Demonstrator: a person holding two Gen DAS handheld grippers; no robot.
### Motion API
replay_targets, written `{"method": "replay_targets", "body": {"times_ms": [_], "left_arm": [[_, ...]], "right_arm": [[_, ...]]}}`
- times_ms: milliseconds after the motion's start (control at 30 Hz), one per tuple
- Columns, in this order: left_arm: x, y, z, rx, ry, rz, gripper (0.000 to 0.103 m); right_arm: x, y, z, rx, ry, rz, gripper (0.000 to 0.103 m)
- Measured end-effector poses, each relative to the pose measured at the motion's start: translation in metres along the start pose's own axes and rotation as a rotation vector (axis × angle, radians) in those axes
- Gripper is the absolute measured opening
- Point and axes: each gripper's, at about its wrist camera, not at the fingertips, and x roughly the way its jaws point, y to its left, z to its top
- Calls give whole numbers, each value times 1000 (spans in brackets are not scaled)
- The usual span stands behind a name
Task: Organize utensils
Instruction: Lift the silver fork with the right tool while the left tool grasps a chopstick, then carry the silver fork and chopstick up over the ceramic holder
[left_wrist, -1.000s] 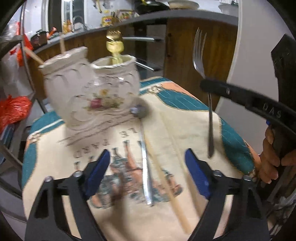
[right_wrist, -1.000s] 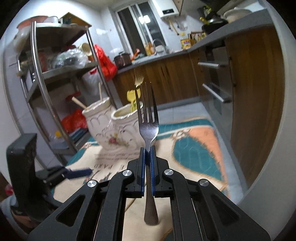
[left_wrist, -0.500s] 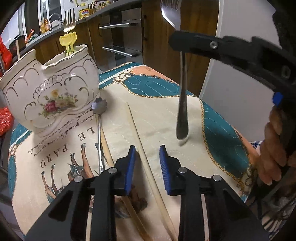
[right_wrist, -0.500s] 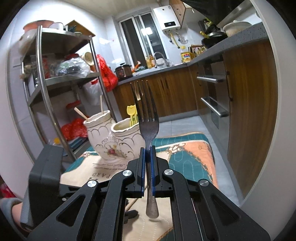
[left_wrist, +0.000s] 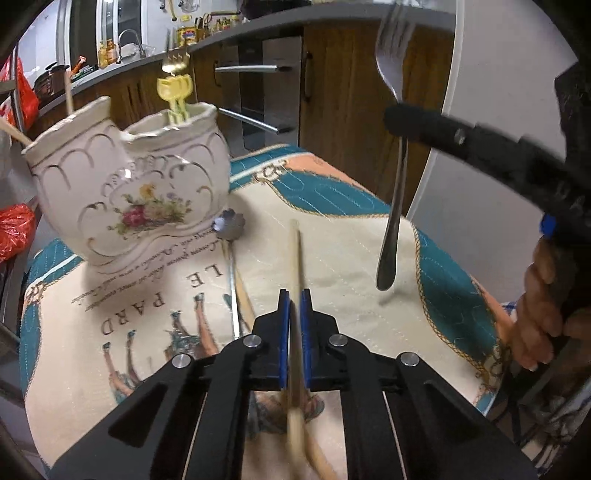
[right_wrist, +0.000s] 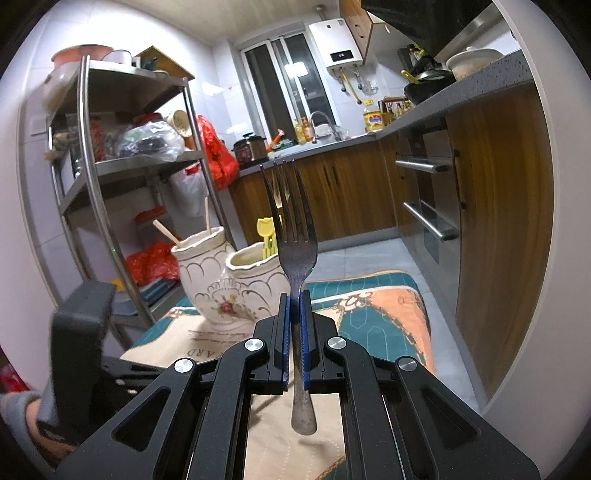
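Left tongs (left_wrist: 293, 314) clamp wooden chopstick (left_wrist: 295, 258); right tongs (right_wrist: 294, 314) pinch steel fork (right_wrist: 293, 236)

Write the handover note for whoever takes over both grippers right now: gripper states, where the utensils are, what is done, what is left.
Left gripper: shut on a wooden chopstick, its tip off the cloth.
Right gripper: shut on a steel fork, upright, tines up.
Ceramic holder: two compartments; one has chopsticks, the other yellow picks and a small fork.
Left: a spoon and a second chopstick lie on the tablecloth; both held utensils need placing.
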Motion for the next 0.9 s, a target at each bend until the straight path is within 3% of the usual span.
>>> {"method": "replay_targets", "body": {"times_ms": [300,533,733,900], "left_arm": [[-50,28,7,-39,-118,-18,6],[-100,71,32,-89,-344,0,6],[-102,116,62,-197,-475,-51,6],[-101,148,74,-278,-520,-108,6]], "right_arm": [[2,4,3,-3,9,11,6],[10,17,26,-18,-10,40,6],[27,28,60,-34,-62,65,6],[43,35,71,-36,-79,93,6]]}}
